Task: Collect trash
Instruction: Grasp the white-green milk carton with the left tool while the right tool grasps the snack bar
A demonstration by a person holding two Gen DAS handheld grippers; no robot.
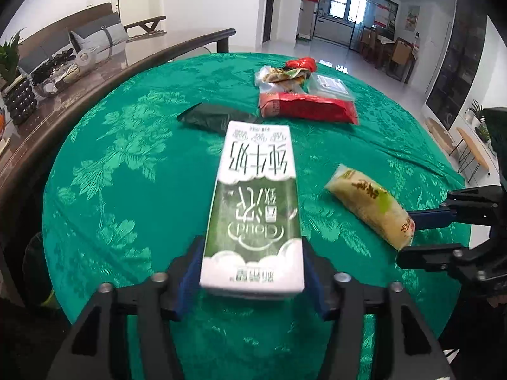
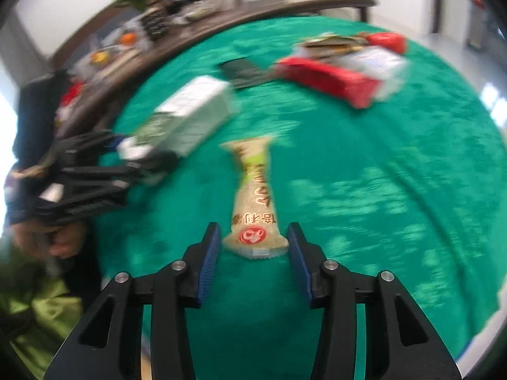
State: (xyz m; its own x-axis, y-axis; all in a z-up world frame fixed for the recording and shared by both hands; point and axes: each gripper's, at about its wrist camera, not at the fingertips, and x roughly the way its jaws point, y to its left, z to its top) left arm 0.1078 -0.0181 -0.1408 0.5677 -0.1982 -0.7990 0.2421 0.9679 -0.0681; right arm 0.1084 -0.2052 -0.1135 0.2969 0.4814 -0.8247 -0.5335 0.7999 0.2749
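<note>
My left gripper (image 1: pixel 252 281) is shut on a green-and-white milk carton (image 1: pixel 253 209), its blue pads pressed on the carton's near end above the green tablecloth (image 1: pixel 126 190). The carton also shows in the right wrist view (image 2: pixel 187 120), held by the left gripper (image 2: pixel 142 161). My right gripper (image 2: pixel 252 253) is open, its pads on either side of the near end of a beige snack wrapper (image 2: pixel 253 202) lying on the cloth, not touching it. In the left wrist view the right gripper (image 1: pixel 408 234) sits at the wrapper's (image 1: pixel 370 205) right end.
A dark green packet (image 1: pixel 215 117), a red package (image 1: pixel 310 107) and a pile of clear and red wrappers (image 1: pixel 291 76) lie at the far side of the table. A wooden sideboard (image 1: pixel 79 95) with a plant and clutter runs along the left.
</note>
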